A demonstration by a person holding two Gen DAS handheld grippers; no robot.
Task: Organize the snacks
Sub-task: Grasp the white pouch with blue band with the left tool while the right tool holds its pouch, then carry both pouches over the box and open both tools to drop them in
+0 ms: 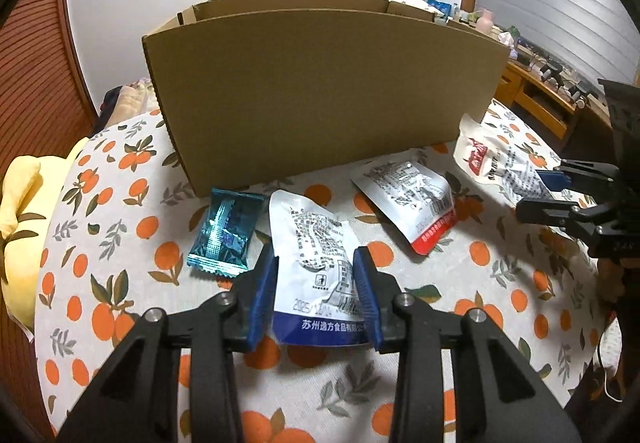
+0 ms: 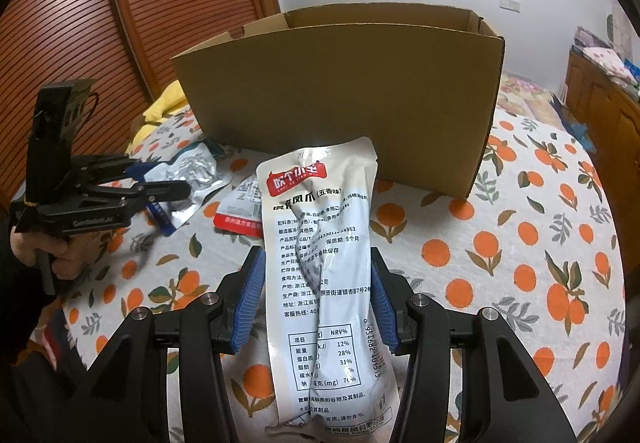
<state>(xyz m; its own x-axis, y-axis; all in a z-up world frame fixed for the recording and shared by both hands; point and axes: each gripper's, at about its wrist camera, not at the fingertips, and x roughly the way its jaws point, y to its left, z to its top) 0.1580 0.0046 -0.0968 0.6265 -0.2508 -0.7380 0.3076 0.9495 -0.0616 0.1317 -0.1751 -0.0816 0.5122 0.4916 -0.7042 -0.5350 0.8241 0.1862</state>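
My left gripper [image 1: 316,275] is shut on a white pouch with a blue bottom band [image 1: 312,235]; both blue pads press its crinkled sides. Left of it lies a teal candy wrapper [image 1: 224,235], and to the right a white pouch with a red band [image 1: 412,203]. My right gripper [image 2: 318,275] is shut on a long white pouch with a red logo [image 2: 320,203], held upright before the open cardboard box [image 2: 340,103]. The left wrist view shows that right gripper [image 1: 540,193] and its pouch [image 1: 488,159] at the right. The left gripper [image 2: 160,183] appears at the left of the right wrist view.
An orange-print cloth [image 2: 520,243] covers the surface. The box [image 1: 320,83] stands at the back of it. A yellow cloth [image 1: 20,203] lies off the left edge, and a cluttered wooden desk [image 1: 540,91] is at the right. A hand [image 2: 60,255] grips the left tool.
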